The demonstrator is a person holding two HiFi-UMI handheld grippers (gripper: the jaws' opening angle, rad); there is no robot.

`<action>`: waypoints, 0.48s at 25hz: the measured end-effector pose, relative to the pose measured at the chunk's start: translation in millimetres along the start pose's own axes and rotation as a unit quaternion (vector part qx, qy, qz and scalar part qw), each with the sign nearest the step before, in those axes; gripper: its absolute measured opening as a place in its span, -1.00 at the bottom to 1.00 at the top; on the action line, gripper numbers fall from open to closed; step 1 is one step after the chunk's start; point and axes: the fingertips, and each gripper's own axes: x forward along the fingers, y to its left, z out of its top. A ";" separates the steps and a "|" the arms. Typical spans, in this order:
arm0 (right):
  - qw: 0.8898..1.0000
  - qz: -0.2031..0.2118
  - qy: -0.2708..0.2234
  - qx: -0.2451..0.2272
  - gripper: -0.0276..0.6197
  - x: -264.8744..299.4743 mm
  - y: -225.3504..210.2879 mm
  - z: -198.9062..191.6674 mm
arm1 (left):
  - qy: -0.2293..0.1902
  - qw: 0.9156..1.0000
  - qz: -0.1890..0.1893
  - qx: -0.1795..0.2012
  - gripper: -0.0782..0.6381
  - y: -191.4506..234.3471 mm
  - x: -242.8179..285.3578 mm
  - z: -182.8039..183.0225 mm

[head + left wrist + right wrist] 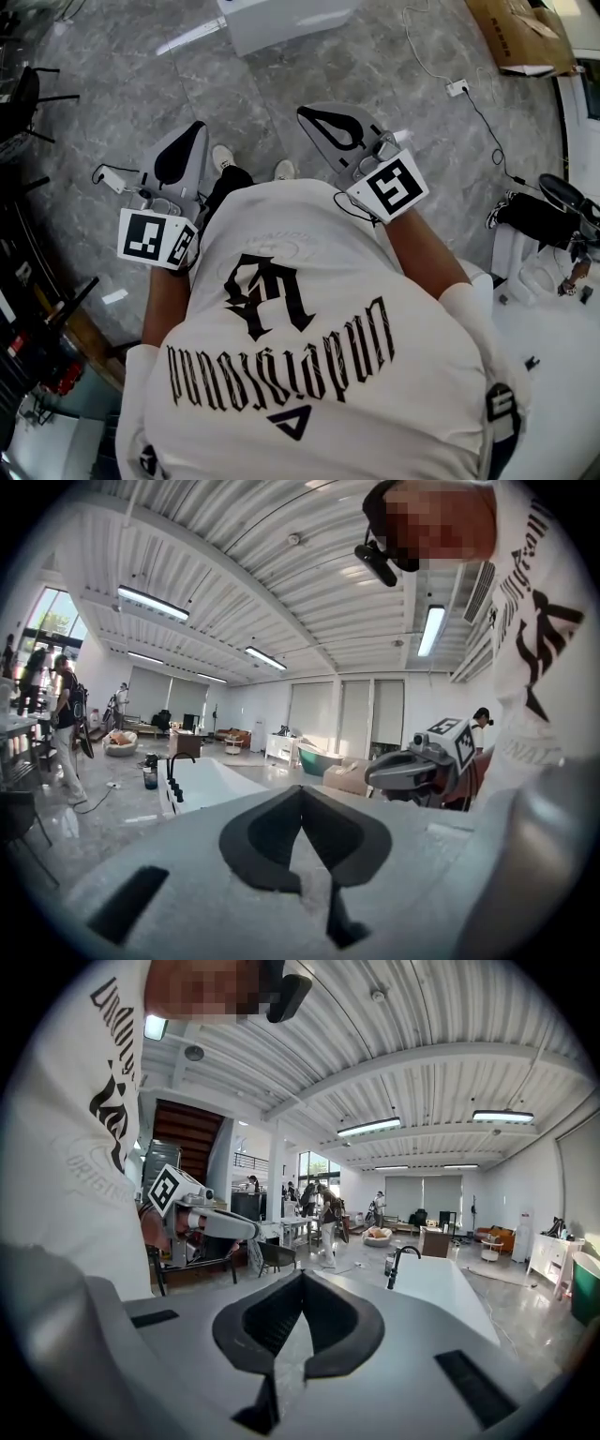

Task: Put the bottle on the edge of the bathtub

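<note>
Open showroom, grey marble floor (141, 84); my left gripper (300, 791) and right gripper (300, 1275) both have their jaws pressed together on nothing. Going in like this, I'd expect the closed tips to shove the bottle over rather than take it. What I take for the bottle (150, 778), small and dark, stands well beyond both jaws at the faucet end of the white bathtub (211, 782); whether it is on the edge, I can't tell.

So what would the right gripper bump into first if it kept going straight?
Probably nothing soon: the right gripper points over bare floor, between a chair and the white bathtub. Depth is unclear.
</note>
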 end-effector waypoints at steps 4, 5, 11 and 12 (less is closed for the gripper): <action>1.000 -0.001 -0.005 0.008 -0.87 -9.8 -5.3 1.3 | 0.005 1.000 -0.008 0.009 -0.74 -14.2 10.2 3.9; 1.000 -0.001 -0.006 0.008 -0.87 -10.7 -7.0 2.2 | 0.005 1.000 -0.011 0.011 -0.74 -17.0 12.8 6.1; 1.000 -0.002 -0.007 0.013 -0.87 -12.5 -16.0 3.3 | 0.007 1.000 -0.014 0.006 -0.74 -18.8 23.2 8.5; 1.000 -0.003 -0.007 0.013 -0.87 -13.7 -16.9 2.5 | 0.007 1.000 -0.013 0.005 -0.74 -19.2 24.2 8.4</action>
